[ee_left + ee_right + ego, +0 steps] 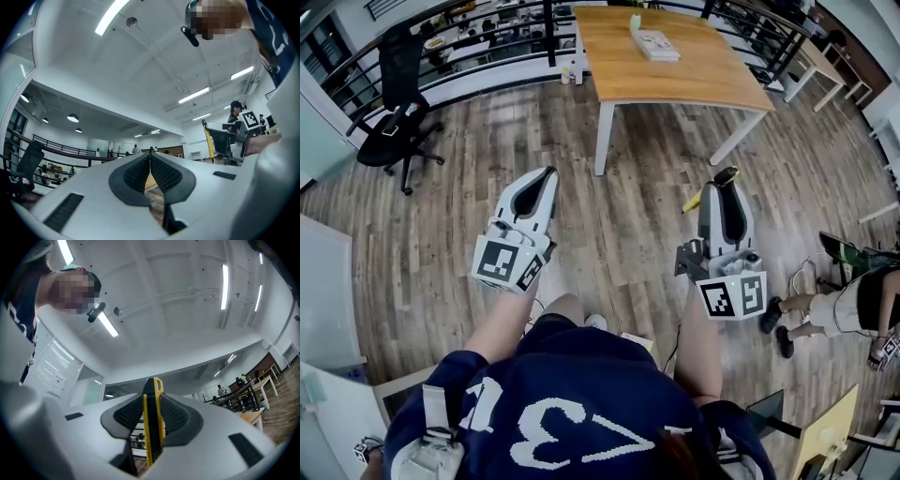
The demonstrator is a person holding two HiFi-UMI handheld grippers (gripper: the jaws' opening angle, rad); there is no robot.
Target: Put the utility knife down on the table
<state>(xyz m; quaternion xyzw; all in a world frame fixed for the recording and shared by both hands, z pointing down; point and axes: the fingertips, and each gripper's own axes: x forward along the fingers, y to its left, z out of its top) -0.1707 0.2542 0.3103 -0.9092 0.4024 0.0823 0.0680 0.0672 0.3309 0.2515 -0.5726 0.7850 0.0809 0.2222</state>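
Note:
The utility knife [152, 427], yellow with a black slider, stands on edge between the pads of my right gripper [153, 401], which is shut on it. From the head view the right gripper [727, 178] is held in the air over the wood floor, tilted upward, and the knife [694, 200] sticks out at its left side. My left gripper [547, 174] hangs level with it to the left. In its own view the left gripper [150, 158] has its pads closed together with nothing between them. The wooden table [694, 75] stands ahead of both grippers.
A booklet [656, 45] and a small bottle [635, 21] lie at the table's far side. A black office chair [398, 98] stands at the left by a railing [487, 42]. Another person [834, 307] sits at the right edge, near cables on the floor.

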